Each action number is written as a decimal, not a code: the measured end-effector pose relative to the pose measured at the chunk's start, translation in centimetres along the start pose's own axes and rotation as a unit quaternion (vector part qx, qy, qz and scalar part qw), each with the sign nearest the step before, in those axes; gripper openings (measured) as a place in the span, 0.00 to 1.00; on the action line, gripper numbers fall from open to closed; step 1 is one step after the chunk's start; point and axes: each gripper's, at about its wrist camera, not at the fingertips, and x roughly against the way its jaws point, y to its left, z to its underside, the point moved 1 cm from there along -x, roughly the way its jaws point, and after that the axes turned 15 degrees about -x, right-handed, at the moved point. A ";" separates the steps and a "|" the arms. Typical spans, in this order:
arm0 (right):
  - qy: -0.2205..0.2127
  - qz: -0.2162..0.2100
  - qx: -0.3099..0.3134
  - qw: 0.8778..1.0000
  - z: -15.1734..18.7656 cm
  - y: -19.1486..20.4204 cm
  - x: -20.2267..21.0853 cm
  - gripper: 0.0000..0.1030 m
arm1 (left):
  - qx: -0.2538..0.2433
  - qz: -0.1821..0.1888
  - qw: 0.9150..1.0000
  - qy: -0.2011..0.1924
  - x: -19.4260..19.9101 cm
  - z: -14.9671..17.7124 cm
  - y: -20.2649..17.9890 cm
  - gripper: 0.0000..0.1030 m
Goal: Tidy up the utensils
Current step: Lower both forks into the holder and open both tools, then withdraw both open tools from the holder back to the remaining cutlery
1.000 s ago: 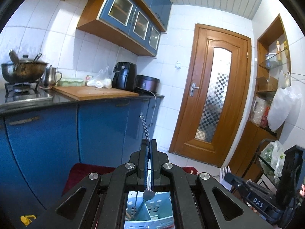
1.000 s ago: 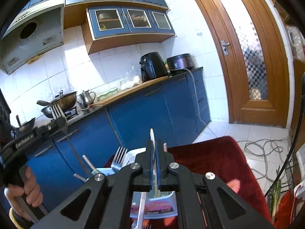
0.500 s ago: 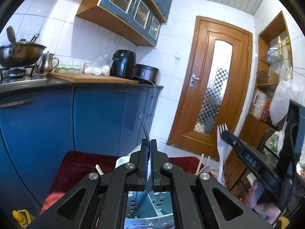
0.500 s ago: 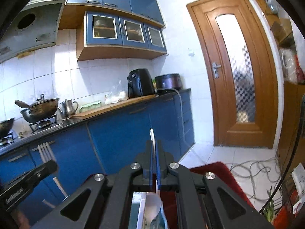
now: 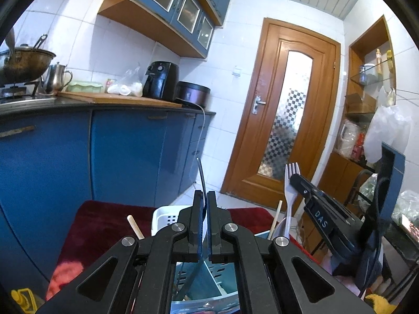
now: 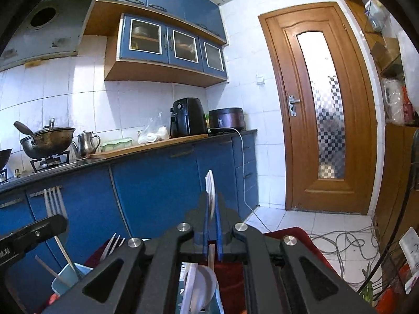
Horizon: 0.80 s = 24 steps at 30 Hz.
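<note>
My left gripper point(image 5: 204, 196) is shut on a metal fork point(image 5: 200, 172), seen edge-on with its tines up. The fork's handle runs down into a light blue utensil holder point(image 5: 209, 274). The right wrist view shows that fork point(image 6: 53, 201) and the left gripper point(image 6: 61, 218) at the left, above the holder point(image 6: 62, 277). My right gripper point(image 6: 211, 198) has a white plastic fork point(image 6: 210, 188) upright between its pads, and its jaws are just starting to open. A white spoon point(image 6: 201, 285) stands below it. In the left wrist view the right gripper point(image 5: 294, 179) holds the white fork point(image 5: 292, 183).
The holder rests on a dark red cloth point(image 5: 104, 222) beside a white basket point(image 5: 167, 217). Wooden chopsticks point(image 5: 134, 226) and another fork point(image 6: 112, 246) stick up from the holder. Blue cabinets point(image 5: 125, 151) stand behind, a wooden door point(image 5: 288, 117) to the right, and cables point(image 6: 340, 238) lie on the floor.
Both grippers have come down toward the holder. The right gripper with its white fork has moved into the left wrist view. The metal fork's handle now reaches into the holder.
</note>
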 end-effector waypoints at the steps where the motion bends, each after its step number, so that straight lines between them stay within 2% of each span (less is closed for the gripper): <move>1: -0.003 0.000 0.002 1.000 0.0 0.1 0.2 0.06 | 0.000 0.001 1.000 -0.001 0.0 0.0 0.0 0.02; 7: -0.017 0.003 0.015 1.000 -1.0 0.9 0.0 0.06 | 0.004 0.001 1.000 -0.003 0.0 0.1 0.5 0.02; 11: -0.020 0.007 0.038 0.999 -0.3 1.5 -0.3 0.06 | 0.007 0.003 1.000 -0.001 0.0 0.2 0.6 0.02; 15: 0.002 -0.002 0.040 0.999 0.6 1.5 -0.5 0.06 | 0.005 0.006 1.000 0.000 0.1 0.4 0.5 0.02; 20: 0.034 -0.027 0.005 0.999 0.8 0.6 -0.1 0.06 | 0.004 0.015 1.000 0.009 -0.1 0.4 0.3 0.03; 22: 0.045 -0.034 -0.005 0.998 0.8 0.4 0.1 0.09 | 0.004 0.015 1.000 0.014 0.0 0.5 0.3 0.09; 24: 0.055 -0.042 -0.017 0.997 0.7 0.1 0.5 0.15 | 0.003 0.013 1.000 0.015 0.1 0.4 0.2 0.23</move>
